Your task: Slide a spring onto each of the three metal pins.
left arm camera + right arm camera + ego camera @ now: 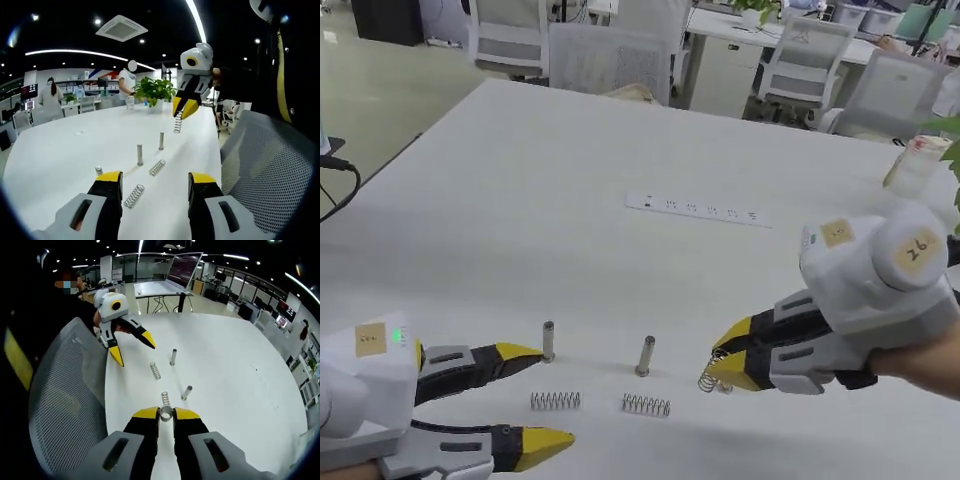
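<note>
- As I judge it, the first spring is on its way to a pin. In the left gripper view all three pins look bare.
- The right hand-held gripper (pixel 720 365) has its jaws pressed together on the held spring (pixel 710 378). The spring hangs from the yellow tips toward the worktop (pixel 620 150).
- In the left gripper view the end pin (pixel 161 141) stands upright near the spring's lower end. It is a little to one side of the spring, not under it.
- The middle pin (pixel 645 355) and the far pin (pixel 548 340) stand upright in a row with it, each apart from the next.
- The first loose spring (pixel 555 401) and the second loose spring (pixel 646 405) lie flat on the worktop just in front of those two pins.
- The left hand-held gripper (pixel 550 395) is spread wide and holds nothing. One tip is just beside the far pin, and the first loose spring lies between its jaws.
- The next move calls for bringing the held spring's open end over the top of the end pin. Its axis should be kept upright as it is lowered, and the jaws eased apart only once the coils are over the pin. A slender coil may bend or snag on the pin's rim.
</note>
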Tool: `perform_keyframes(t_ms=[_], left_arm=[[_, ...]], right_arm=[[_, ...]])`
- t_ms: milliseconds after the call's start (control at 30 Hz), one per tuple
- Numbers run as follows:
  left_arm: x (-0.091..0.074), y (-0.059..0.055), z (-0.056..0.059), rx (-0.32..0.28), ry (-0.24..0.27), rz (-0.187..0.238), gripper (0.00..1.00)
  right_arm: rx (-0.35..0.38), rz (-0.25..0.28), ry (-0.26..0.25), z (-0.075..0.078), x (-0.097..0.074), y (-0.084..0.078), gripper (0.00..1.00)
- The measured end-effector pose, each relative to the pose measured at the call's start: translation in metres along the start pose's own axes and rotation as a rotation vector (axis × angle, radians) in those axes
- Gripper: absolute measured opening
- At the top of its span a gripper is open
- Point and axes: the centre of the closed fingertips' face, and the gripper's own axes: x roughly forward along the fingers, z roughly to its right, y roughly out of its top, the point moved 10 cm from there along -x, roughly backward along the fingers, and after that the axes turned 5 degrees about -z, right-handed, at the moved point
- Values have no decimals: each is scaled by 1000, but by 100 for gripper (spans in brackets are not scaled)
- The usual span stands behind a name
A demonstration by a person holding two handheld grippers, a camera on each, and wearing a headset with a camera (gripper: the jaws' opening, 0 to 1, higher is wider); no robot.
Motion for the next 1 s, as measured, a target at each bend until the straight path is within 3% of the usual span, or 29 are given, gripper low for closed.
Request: perform_keyframes(t_ms=[633,1000], left_arm=[[-4,-4,-4,-31,36,10,53],[-6,-5,-7,-37,49,10,54]], right_arm=[[53,7,-85,28,-26,-11,8],[72,-10,-103,39,-19,-19,8]])
